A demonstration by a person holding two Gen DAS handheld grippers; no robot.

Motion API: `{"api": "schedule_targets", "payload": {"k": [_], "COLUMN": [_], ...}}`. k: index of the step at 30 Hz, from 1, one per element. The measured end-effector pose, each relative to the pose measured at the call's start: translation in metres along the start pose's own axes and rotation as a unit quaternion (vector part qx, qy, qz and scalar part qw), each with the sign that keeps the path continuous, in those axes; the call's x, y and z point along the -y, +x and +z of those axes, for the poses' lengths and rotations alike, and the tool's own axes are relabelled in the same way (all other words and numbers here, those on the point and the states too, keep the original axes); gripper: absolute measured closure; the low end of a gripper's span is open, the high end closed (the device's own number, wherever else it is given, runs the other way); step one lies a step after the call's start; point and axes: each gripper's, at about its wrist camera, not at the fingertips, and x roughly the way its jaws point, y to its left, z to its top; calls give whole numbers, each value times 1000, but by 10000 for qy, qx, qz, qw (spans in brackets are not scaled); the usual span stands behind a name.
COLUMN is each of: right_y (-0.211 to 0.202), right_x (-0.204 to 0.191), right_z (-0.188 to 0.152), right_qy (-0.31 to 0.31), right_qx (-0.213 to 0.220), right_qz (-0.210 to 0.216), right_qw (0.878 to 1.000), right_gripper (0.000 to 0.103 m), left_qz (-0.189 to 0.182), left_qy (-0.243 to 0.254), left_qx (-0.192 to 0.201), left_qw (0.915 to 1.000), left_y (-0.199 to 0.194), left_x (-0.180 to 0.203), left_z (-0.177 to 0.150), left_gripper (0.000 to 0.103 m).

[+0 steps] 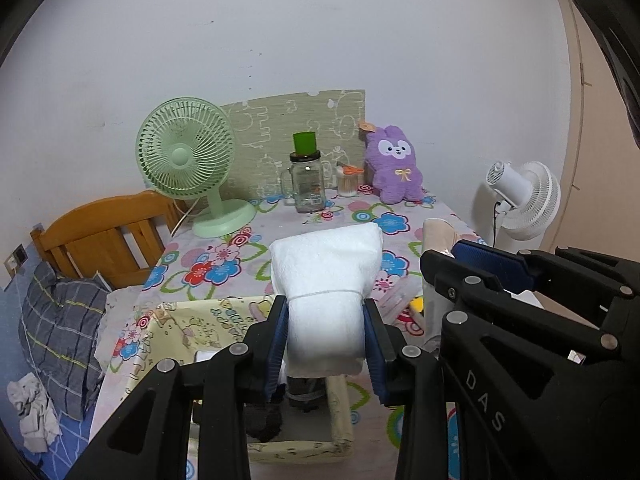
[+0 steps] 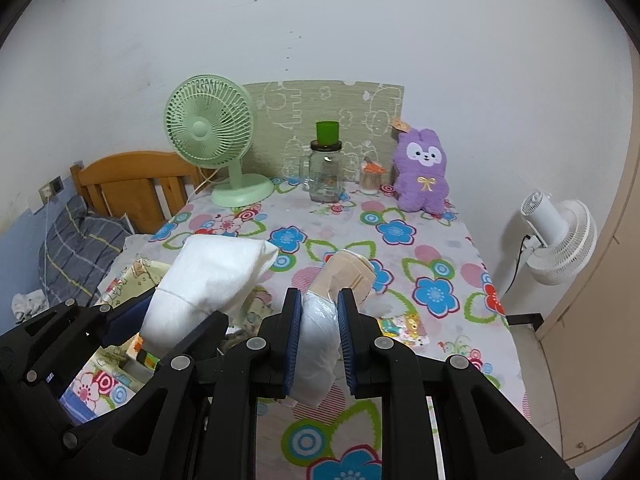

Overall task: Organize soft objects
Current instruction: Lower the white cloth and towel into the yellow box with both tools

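We hold the left gripper (image 1: 325, 322) clamped on a white rolled terry towel tied round with thin string (image 1: 326, 276), its blue-padded fingers (image 1: 277, 344) pressing both sides of the roll below the string. The towel is lifted above a cream cartoon-printed fabric storage box (image 1: 224, 316) that sits at the near left edge of the flower-patterned tablecloth (image 1: 224, 256). Our right gripper (image 2: 319, 312) is closed on a beige rolled cloth in clear plastic wrap (image 2: 344, 276), which points away from us over the middle of the table. The two rolls are held side by side, apart. At the far edge stand a mint-green desk fan (image 1: 188, 160), a clear glass jar with a green cup on top (image 1: 306, 180) and a purple plush rabbit (image 1: 394, 166) against the wall.
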Motion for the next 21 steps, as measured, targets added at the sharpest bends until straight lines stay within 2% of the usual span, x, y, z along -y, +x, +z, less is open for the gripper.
{"api": "schedule_targets", "payload": {"k": [21], "right_y": [28], "right_x": [-57], "right_z": [4], "right_qy": [-319], "right_qx": [-178], "right_qz": [203], "right_qw": [9991], "right_gripper": [81], "left_qz": [232], "left_qy": [-64], "left_qx": [-144], "left_qw": [9996], "left_y": [13], "left_x": [-54], "left_z": [-15], "left_gripper": [67]}}
